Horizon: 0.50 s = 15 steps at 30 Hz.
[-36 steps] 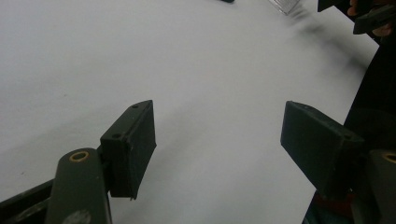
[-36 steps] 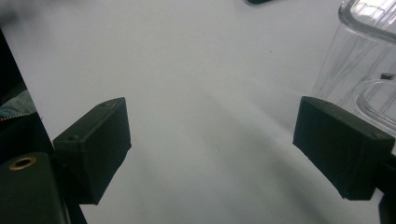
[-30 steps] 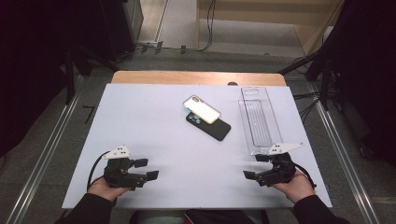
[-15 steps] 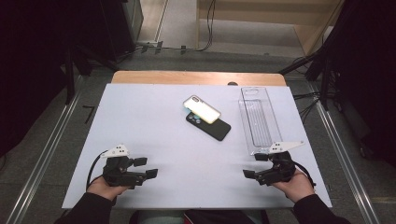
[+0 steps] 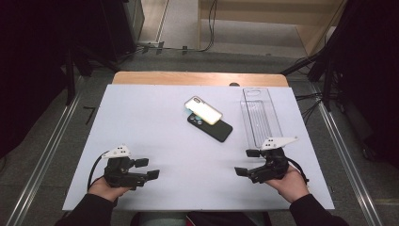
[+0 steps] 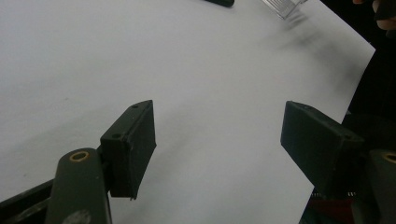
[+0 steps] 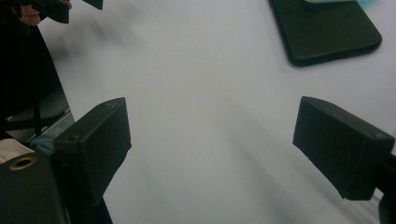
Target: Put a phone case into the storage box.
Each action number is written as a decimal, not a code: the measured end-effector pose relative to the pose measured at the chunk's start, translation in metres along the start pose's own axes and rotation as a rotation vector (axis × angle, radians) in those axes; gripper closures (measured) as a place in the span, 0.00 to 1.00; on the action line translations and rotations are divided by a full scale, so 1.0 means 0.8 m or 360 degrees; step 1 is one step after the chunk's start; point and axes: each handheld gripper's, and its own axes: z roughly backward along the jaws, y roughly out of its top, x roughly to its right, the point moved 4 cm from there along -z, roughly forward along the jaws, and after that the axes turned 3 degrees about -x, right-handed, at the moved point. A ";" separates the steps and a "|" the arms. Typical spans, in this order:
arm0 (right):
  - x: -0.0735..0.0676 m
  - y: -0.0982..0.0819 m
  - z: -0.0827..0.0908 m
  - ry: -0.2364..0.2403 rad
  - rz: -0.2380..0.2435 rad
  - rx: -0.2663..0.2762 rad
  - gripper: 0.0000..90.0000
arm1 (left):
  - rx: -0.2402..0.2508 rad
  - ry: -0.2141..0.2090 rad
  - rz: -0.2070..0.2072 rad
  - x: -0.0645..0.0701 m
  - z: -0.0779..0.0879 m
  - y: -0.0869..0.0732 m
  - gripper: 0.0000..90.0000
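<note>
A light-coloured phone (image 5: 203,109) lies across a black phone case (image 5: 216,128) at the middle back of the white table top (image 5: 188,155). My left gripper (image 5: 147,168) rests near the front left, open, its jaws pointing right with nothing between them (image 6: 219,144). Lifted a little off the table at the front right, my right gripper (image 5: 245,162) points left, open and empty (image 7: 210,144). In the right gripper view the black case (image 7: 327,30) lies ahead to the right. The left gripper view catches the case's edge (image 6: 219,2) at the top.
A clear plastic tray (image 5: 261,115) lies lengthwise at the back right, just beyond my right gripper; its corner (image 6: 285,5) appears in the left gripper view. A wooden strip (image 5: 197,77) runs along the table's far edge. Dark stands and cables surround the table.
My right gripper has risen slightly and shifted a little left, toward the table's middle. The left gripper, phone, case and tray have stayed where they were.
</note>
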 end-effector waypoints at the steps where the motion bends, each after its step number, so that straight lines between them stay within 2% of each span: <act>1: -0.003 0.005 -0.007 0.0009 0.0018 -0.0012 0.13 | 0.0002 0.0002 0.0000 0.000 0.000 0.000 0.30; 5: -0.007 0.013 -0.017 0.0028 0.0047 -0.0018 0.13 | 0.0007 -0.0006 0.0008 0.000 0.001 0.001 0.30; 15: -0.005 0.032 -0.033 0.0034 0.0048 -0.0013 0.13 | 0.0006 -0.0013 0.0012 -0.001 0.000 0.001 0.30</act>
